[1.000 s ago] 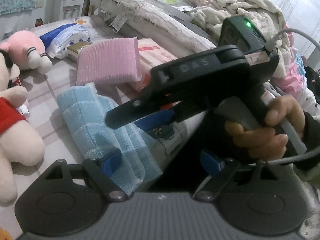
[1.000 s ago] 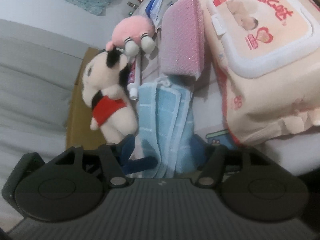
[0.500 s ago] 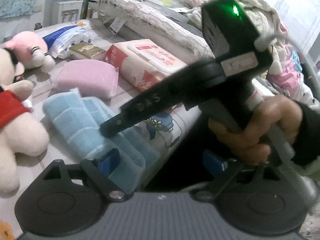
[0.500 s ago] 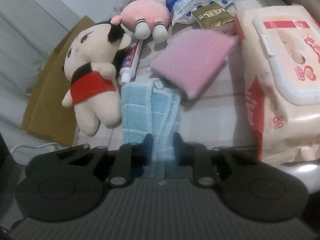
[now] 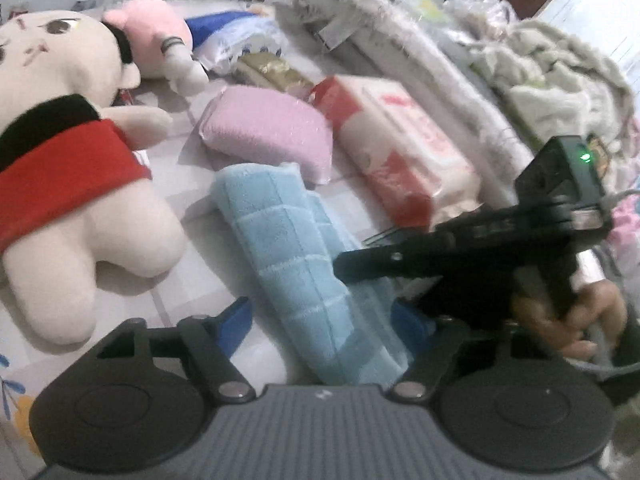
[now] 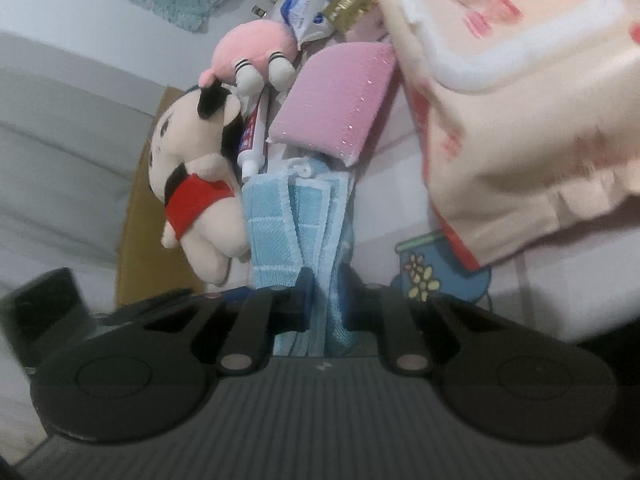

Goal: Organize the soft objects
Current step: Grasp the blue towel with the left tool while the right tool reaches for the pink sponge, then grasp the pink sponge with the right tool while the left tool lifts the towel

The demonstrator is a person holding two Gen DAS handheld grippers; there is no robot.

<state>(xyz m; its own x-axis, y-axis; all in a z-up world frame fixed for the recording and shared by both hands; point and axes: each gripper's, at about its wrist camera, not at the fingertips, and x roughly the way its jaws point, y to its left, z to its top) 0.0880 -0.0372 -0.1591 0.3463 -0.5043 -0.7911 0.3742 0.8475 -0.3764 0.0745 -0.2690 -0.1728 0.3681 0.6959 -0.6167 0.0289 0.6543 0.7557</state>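
- Pinching the folded light-blue microfibre cloth (image 6: 308,216) at its near end with my right gripper (image 6: 323,300): the jaws are pressed tight together with a bunched ridge of fabric squeezed between the pads.
- My left gripper (image 5: 320,320) is coming in too, jaws closing, straddling the same cloth's near end; the blue pads stand either side of it and I don't see them pressing yet.
- That cloth lies on the tiled tabletop (image 5: 168,296), between the cream plush doll in a red shirt (image 5: 68,184) and the pack of wet wipes (image 5: 400,148), its far end touching the pink sponge pad (image 5: 272,132).
- It looks light, limp and thick-piled, so I reckon it will sag and unfold if lifted by one edge only.
- Grabbing through all the layers at the fold seems safest; a thin top layer alone may slip out.
- The doll's leg sits just beside the cloth, so dragging could nudge it.
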